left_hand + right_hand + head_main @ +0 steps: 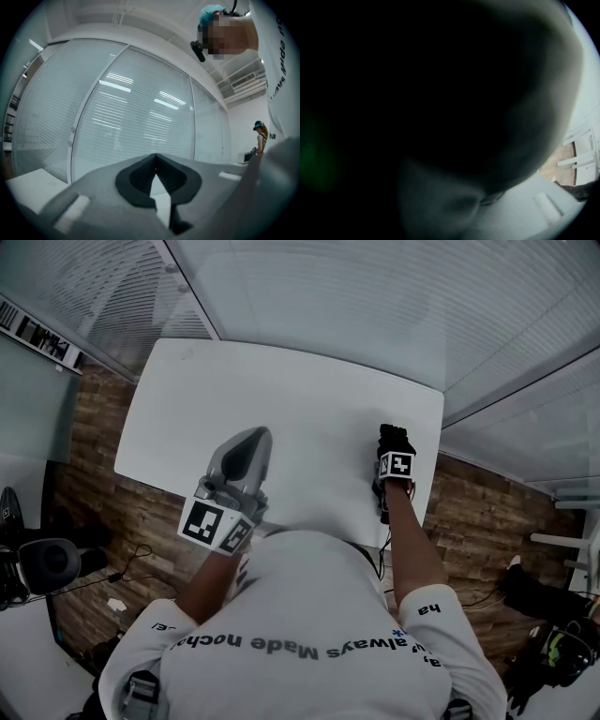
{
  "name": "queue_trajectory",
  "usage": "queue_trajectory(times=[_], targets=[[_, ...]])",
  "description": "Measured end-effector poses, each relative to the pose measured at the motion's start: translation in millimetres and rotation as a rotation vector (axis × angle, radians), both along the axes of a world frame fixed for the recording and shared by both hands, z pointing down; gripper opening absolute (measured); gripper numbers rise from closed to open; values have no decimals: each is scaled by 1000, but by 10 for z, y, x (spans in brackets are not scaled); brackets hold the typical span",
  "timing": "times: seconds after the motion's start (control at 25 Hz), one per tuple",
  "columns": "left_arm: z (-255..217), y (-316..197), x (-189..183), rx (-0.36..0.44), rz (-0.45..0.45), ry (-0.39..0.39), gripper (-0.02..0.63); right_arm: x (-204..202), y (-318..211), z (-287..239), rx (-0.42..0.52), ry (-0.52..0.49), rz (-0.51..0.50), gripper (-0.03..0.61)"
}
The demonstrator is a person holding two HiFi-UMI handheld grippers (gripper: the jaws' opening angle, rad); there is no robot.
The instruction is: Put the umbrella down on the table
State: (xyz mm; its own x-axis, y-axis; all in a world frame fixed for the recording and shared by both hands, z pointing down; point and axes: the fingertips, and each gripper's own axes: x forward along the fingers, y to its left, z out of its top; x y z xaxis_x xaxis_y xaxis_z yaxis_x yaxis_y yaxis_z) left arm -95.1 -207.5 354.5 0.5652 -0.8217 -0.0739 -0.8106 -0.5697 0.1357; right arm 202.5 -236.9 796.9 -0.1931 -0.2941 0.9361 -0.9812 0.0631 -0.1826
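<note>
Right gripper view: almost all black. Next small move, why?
Probably ease the right hand-held gripper inward over the table and lower it: it sits at the table's right edge, something dark fills its view, and the left hand-held gripper is shut, empty.

Blind-covered glass partitions (375, 306) border wood flooring (94, 493) with a loose cable (127, 563); a distant person (260, 138) stands

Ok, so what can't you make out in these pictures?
Umbrella: not recognisable in any view.
Right gripper jaws: right gripper view, blacked out by a dark blurred mass against the lens; too small in the head view.
Table near edge: head view, covered by the person's shoulders.
</note>
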Motion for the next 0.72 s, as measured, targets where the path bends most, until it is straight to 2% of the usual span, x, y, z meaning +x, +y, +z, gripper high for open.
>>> queue_trajectory(times=[0.72], targets=[[27, -25, -16, -3, -10, 2, 3, -51, 77, 106, -25, -22, 15, 273]])
